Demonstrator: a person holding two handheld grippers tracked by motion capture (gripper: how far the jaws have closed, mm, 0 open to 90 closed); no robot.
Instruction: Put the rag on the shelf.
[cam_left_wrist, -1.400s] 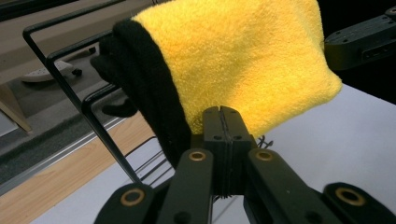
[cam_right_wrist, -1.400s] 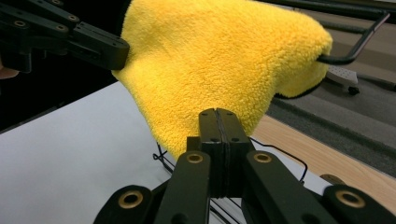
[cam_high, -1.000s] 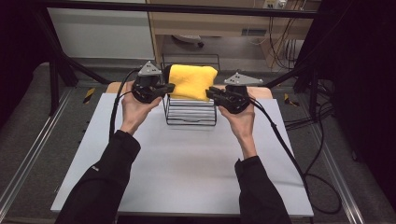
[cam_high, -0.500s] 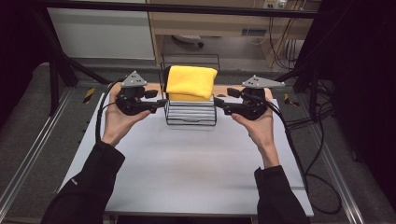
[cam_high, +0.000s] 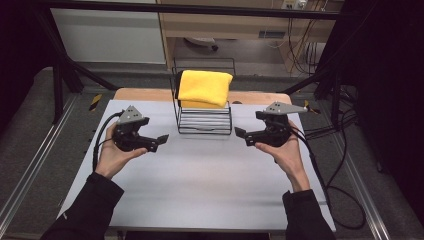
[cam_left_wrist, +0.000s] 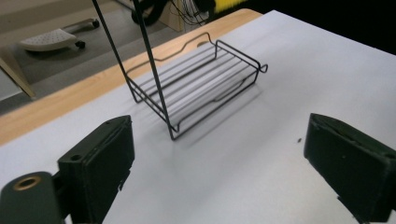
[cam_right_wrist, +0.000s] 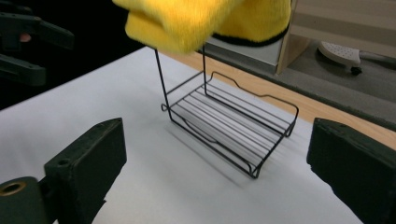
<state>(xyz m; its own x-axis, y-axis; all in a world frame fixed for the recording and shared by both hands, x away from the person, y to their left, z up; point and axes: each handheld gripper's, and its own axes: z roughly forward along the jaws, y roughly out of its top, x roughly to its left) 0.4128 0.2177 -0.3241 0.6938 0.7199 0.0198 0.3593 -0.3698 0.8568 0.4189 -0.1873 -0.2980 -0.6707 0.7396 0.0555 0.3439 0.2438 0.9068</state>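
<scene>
A folded yellow cloth (cam_high: 205, 87) hangs over the top bar of a black wire rack (cam_high: 205, 124) at the back middle of the white table (cam_high: 200, 190). My left gripper (cam_high: 159, 141) hovers low to the left of the rack, and my right gripper (cam_high: 241, 135) hovers to its right. Both are well apart from the cloth. Their jaws have just been opening and now stand wide, with nothing between them. The left gripper view looks past my left gripper (cam_left_wrist: 219, 172) at the rack's shelf (cam_left_wrist: 196, 79). The right gripper view looks past my right gripper (cam_right_wrist: 217, 177) at the rack (cam_right_wrist: 233, 135) and the cloth (cam_right_wrist: 205, 18).
A wooden table edge (cam_high: 145, 94) runs behind the white sheet. Beyond it stand a chair base (cam_high: 200, 44) and a cabinet. Dark frame posts (cam_high: 57, 75) flank the table, and cables (cam_high: 345, 165) trail at the right. The left gripper (cam_right_wrist: 28, 32) appears far off in the right gripper view.
Both grippers let go of the yellow cloth, opened wide, and drew outward and down toward the near side. The cloth stays draped on the rack.
</scene>
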